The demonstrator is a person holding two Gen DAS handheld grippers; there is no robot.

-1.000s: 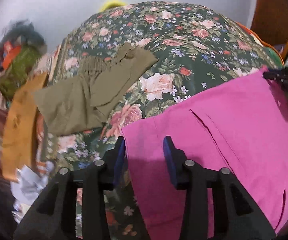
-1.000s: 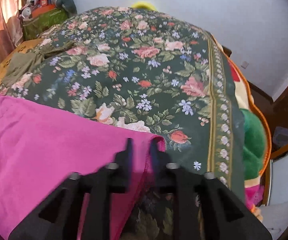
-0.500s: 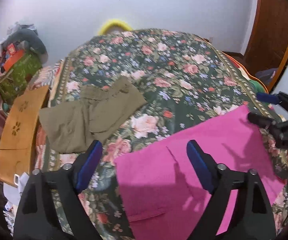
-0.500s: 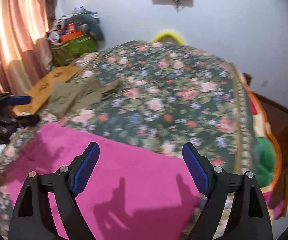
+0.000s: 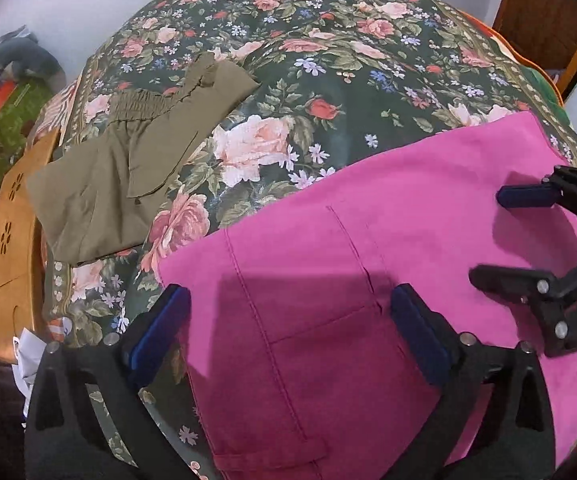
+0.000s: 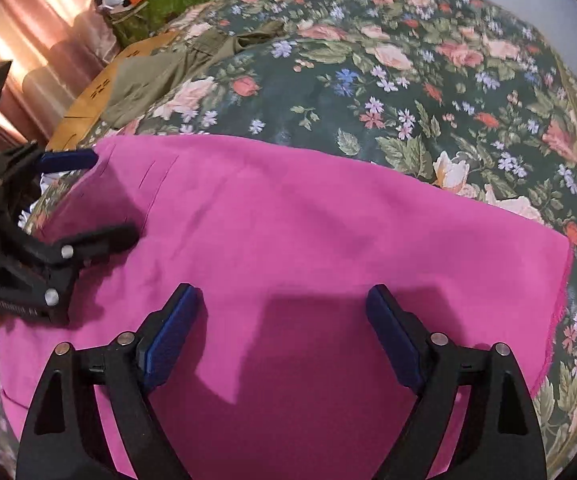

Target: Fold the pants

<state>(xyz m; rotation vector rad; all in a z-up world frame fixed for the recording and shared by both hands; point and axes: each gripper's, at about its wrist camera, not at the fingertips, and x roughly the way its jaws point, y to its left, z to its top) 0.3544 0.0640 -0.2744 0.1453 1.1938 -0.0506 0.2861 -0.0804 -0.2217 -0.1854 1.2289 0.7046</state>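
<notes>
The bed [image 5: 348, 92] under its dark floral spread fills most of what I see. Across its near edge lie the pink pants [image 5: 368, 280], spread flat, one end reaching the bed's right side where the hem frays a little. Farther back toward the left edge sit the olive pants [image 5: 120, 168], folded (loosely, one flap lying over the top). My left tongs [image 5: 288, 324] hang over the pink cloth's left corner, jaws opening and already very wide, nothing pinched between them. My right tongs [image 6: 282, 328] hover above the middle of the pink cloth, jaws likewise opening, blue pads [image 6: 172, 336] clear of the fabric.
</notes>
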